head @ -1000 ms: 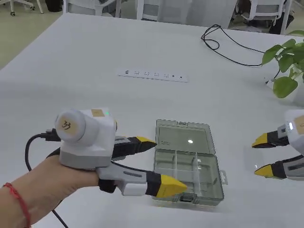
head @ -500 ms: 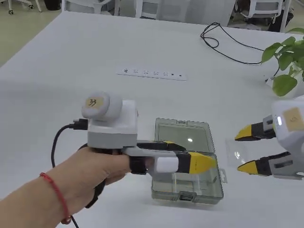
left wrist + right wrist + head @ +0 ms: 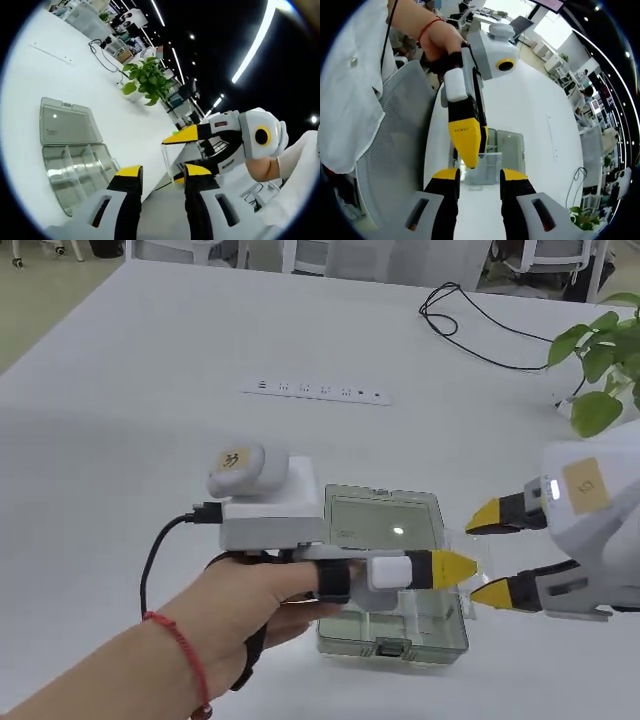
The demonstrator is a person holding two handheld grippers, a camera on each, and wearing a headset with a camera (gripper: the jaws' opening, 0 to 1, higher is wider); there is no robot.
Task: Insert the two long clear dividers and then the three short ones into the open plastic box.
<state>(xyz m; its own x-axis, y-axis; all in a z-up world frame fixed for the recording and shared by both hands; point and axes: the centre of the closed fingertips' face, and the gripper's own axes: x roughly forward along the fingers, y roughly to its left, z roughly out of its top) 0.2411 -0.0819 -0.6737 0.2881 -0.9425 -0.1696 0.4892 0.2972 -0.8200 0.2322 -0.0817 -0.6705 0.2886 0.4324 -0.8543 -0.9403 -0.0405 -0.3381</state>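
plastic box [image 3: 400, 640] lying open on the tabletop [image 3: 150, 390]. right hand-held gripper [image 3: 480, 556] grasps a clear divider [image 3: 169, 161] between its spread jaws, just right of the box. left hand-held gripper [image 3: 445, 568] hovers over the box, jaws apart, grasping nothing, tip near the divider.

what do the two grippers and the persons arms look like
Both are white housings with black jaws tipped in yellow. The left gripper has a round cap marked 33 and a black cable; the right gripper carries a tan sticker. A red string bracelet is on the left wrist, a white sleeve on the right arm.
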